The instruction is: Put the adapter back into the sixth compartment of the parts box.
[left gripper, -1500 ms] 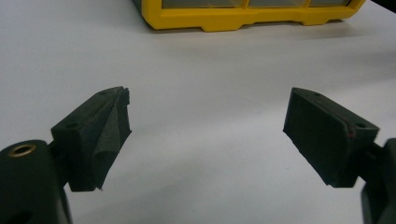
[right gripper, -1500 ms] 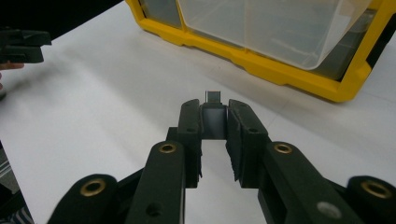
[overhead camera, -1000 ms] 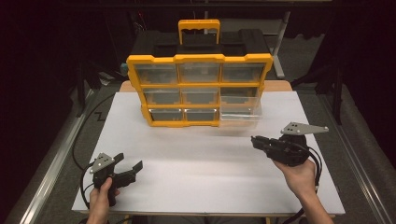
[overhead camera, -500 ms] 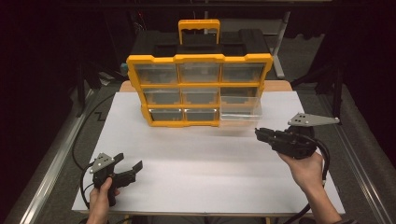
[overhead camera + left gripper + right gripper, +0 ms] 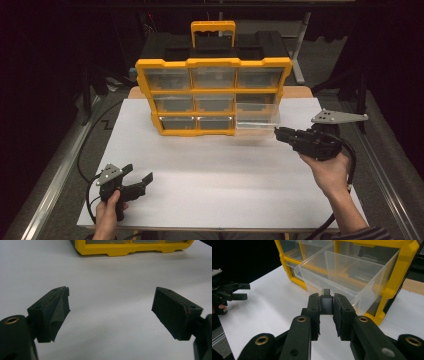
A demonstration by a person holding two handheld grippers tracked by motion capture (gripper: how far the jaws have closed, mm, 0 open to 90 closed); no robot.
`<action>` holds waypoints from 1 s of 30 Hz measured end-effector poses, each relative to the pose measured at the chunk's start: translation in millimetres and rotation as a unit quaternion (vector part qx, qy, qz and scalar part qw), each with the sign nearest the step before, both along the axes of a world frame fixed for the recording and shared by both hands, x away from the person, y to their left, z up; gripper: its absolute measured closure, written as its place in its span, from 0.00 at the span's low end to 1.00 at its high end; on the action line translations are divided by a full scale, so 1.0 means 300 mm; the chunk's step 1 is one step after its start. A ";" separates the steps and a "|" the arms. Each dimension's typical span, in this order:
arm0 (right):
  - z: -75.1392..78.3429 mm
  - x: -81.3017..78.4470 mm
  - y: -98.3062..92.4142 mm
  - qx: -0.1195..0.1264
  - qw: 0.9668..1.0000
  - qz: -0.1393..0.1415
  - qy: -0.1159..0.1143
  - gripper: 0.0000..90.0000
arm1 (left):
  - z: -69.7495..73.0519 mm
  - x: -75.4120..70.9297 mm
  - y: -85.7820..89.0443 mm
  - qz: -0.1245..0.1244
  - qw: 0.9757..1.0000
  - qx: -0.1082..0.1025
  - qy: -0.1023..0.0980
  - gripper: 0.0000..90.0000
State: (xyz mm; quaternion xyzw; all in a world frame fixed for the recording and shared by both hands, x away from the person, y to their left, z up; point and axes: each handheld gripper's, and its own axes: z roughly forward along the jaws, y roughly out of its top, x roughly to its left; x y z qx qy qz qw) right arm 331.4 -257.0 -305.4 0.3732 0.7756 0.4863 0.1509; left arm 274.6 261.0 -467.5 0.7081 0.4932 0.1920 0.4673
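Right gripper (image 5: pixel 327 305) clamped on a small grey adapter (image 5: pixel 326 302), raised since a second ago, now level with the pulled-out clear drawer (image 5: pixel 257 117) at the organizer's (image 5: pixel 215 95) 4 o'clock corner. Drop-in judged imminent. Left gripper (image 5: pixel 110 312) wide open, idle at 7 o'clock.

Small grey adapter (image 5: pixel 327 303) with a short metal plug tip, clamped upright between two black pads, plug end pointing up and away toward the open drawer (image 5: pixel 342 277). Held in the air just in front of that drawer, not touching it. Clear plastic drawer pulled well out of the yellow organizer (image 5: pixel 215 95), at the right end of its lower rows (image 5: pixel 257 119), front wall toward the adapter, level, looking empty inside. Yellow organizer standing upright at the far middle of the white table (image 5: pixel 210 170), black carry handle section on top.
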 end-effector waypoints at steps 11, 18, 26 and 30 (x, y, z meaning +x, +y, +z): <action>0.036 0.050 0.010 -0.001 1.000 -0.010 -0.004 0.85 | 0.000 0.001 0.000 -0.001 1.000 0.000 0.001 0.17; 0.049 0.085 0.026 -0.007 1.000 -0.015 -0.004 0.85 | -0.001 0.001 0.000 -0.001 1.000 -0.001 0.001 0.17; 0.042 0.131 0.042 -0.015 1.000 -0.023 0.007 0.85 | -0.001 0.002 0.000 -0.003 1.000 0.000 0.001 0.17; 0.046 0.152 0.051 -0.024 0.999 -0.029 0.008 0.85 | -0.001 0.002 0.000 -0.002 1.000 -0.001 0.002 0.17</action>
